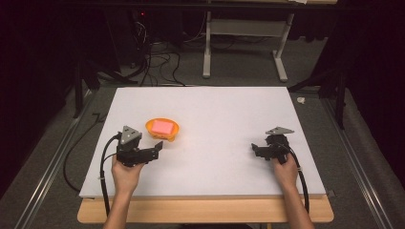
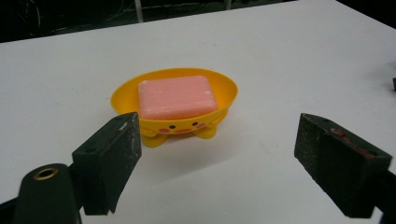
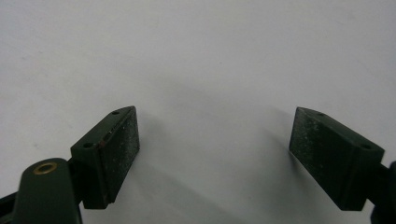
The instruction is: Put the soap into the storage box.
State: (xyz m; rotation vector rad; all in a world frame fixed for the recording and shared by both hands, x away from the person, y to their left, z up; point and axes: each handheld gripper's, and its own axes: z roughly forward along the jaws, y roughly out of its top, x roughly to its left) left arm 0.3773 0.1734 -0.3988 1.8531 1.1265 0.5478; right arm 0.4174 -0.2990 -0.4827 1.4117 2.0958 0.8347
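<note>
On the left half of the white tabletop (image 1: 215,143) there's a little orange-yellow soap dish (image 1: 162,129) with a pink bar of soap (image 1: 162,126) lying in it. The left tool view gives the good look: the dish (image 2: 175,100) is a shallow oval bowl, glossy plastic, with a cartoon face on the front wall (two black dot eyes, pink cheek spots) and stubby little feet underneath, so it's basically a duck or chick. The soap (image 2: 177,97) is a rounded rectangle, matte pink with a slightly chalky surface, lying flat and taking up most of the inside of the bowl.

The left tool (image 1: 157,147) is just beside the dish on the near side, pointed at it, jaws spread wide and gripping nothing. In its own view the left pad overlaps the dish's near rim at the lower left, but I can't tell if it actually touches; the other pad is well off to the right over bare white surface.

The right tool (image 1: 254,149) is way over on the other side of the tabletop, well apart from the dish, also held wide with nothing between the pads. Its own view shows the two black pads over plain white board.

Each tool is held by a hand coming in from the near edge.
</note>
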